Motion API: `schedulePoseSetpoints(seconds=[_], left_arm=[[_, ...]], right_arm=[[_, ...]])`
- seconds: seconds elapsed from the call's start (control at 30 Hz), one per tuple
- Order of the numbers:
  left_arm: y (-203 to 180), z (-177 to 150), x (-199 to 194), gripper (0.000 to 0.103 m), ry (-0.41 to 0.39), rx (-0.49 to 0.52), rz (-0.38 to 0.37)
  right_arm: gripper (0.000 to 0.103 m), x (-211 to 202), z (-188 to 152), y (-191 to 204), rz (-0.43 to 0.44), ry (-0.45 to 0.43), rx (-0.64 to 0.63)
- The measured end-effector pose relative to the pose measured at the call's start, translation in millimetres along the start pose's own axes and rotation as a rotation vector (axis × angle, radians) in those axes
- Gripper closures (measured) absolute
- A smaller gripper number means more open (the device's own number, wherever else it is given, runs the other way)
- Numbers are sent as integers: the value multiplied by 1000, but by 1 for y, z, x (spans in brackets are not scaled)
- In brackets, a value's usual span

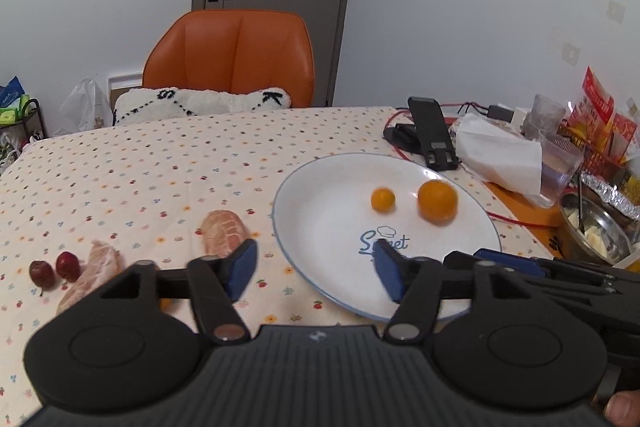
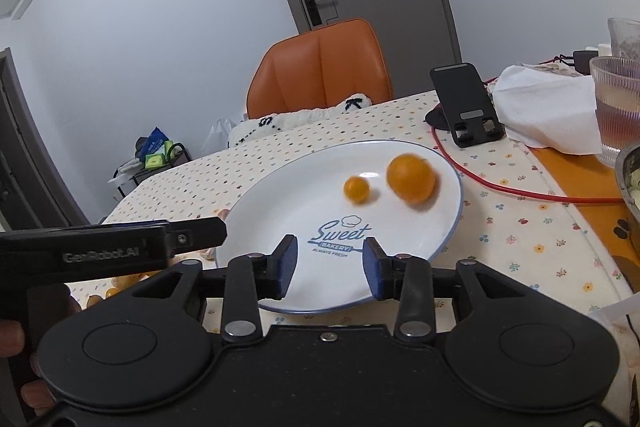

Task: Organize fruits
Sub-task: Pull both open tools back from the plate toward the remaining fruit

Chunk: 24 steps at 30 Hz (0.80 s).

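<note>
The tabletop (image 1: 140, 163), under a spotted cloth, fills the middle of both views, with an orange chair (image 1: 230, 57) behind it at upper centre. The white plate (image 1: 320, 211) lies right of centre in the left wrist view and at centre in the right wrist view; it already holds a larger orange (image 1: 437, 200) and a small orange fruit (image 1: 383, 199) just beside it, apart and slightly blurred (possibly rolling; I cannot tell).

The fruit not yet on the plate lies at lower left of the left wrist view: a peeled citrus piece (image 1: 222, 231) just left of the plate's rim, a second peeled piece (image 1: 94, 273) further left, and two small red fruits (image 1: 54, 269) beside that one.

The left tool (image 1: 316, 269) has its jaws wide apart and holds nothing; its left pad sits right by the nearer peeled piece. The right tool (image 2: 330, 269) also stands apart-jawed and empty, low over the plate's near edge.

The likely step is picking up the nearer peeled piece with the left tool. To do it well, shift left so both pads straddle the piece across its narrow width, come down close to the cloth, and close gently (peeled citrus is soft and squashes). Lift clear of the rim before crossing to a bare part of the plate, away from the two round fruits.
</note>
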State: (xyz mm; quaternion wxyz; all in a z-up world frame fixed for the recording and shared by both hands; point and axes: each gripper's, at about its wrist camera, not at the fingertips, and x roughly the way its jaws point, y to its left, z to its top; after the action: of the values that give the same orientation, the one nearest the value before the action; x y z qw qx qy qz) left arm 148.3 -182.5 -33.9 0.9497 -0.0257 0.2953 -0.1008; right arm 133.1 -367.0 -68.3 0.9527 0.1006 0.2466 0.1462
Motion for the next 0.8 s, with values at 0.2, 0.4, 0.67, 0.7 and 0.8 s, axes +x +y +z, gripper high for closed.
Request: schedulePoseSetpoints(seconds=[0.2, 0.4, 0.67, 0.7, 0.8], left_arm=[[10, -1, -18, 19, -36, -9, 49], [25, -2, -37, 18, -62, -29, 89], [47, -6, -63, 14, -79, -59, 134], [49, -7, -66, 14, -81, -62, 137], [55, -8, -74, 13, -91, -65, 157]], right_arm=[[48, -5, 2, 11, -5, -10, -24], [19, -13, 5, 22, -13, -32, -31], [0, -21, 8, 31, 25, -36, 1], [0, -22, 8, 33, 26, -37, 3], [0, -24, 8, 37, 22, -35, -4]])
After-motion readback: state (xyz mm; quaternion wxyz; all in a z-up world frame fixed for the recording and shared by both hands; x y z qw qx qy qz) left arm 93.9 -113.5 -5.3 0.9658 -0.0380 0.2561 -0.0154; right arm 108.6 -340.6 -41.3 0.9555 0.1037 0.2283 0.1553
